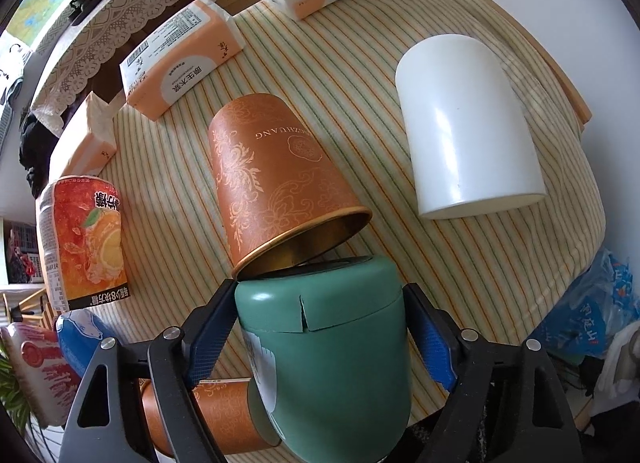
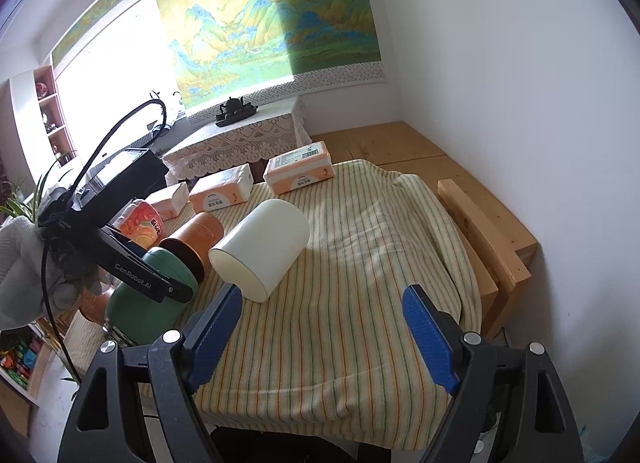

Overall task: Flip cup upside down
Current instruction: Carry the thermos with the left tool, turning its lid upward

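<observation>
The striped surface [image 2: 360,263] carries a white cup [image 2: 260,249] and an orange cup [image 1: 280,179]. The left gripper [image 1: 320,327] has its jaws clamped on a green cup [image 1: 324,351], held tilted; it could slip or knock the orange cup. The right gripper [image 2: 322,327] hangs with its jaws apart.

A green cup [image 1: 324,351] with a torn label is clamped sideways above the striped cloth, beside an orange canister.

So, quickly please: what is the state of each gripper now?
Left gripper: closed on the green cup.
Right gripper: open, holding nothing.
</observation>
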`<state>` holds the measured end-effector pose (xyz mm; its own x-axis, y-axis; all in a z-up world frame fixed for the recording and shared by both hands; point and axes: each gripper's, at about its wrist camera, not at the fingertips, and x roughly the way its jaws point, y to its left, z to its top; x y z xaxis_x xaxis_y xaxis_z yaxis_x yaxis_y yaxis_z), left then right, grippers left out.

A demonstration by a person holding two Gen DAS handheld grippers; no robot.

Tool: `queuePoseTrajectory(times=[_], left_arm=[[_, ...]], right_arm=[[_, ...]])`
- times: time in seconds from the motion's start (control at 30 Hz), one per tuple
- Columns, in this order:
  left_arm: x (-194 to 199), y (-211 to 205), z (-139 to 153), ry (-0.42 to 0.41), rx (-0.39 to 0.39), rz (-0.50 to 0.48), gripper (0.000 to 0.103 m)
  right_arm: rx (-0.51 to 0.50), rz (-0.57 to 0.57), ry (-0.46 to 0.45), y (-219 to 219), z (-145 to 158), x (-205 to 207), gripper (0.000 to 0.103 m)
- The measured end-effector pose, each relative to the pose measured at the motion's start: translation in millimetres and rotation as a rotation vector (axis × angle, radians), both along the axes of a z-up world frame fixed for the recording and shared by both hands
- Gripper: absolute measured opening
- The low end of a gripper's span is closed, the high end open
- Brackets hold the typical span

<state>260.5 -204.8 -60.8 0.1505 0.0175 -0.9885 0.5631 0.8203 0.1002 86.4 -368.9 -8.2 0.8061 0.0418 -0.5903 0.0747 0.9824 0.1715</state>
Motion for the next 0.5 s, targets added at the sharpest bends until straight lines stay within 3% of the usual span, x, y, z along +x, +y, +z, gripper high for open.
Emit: queuePoseTrajectory(times=[0.2, 0.5], left_arm=[[-11, 9, 10, -0.035, -0.040, 0.013, 0.084], [-45, 22, 52, -0.230, -0.184, 0.007, 0.083]], right_arm=[[-0.003, -0.003, 0.006, 2, -1, 1, 0.079], [-0.022, 0.011, 0.005, 12, 1, 1, 0.079]])
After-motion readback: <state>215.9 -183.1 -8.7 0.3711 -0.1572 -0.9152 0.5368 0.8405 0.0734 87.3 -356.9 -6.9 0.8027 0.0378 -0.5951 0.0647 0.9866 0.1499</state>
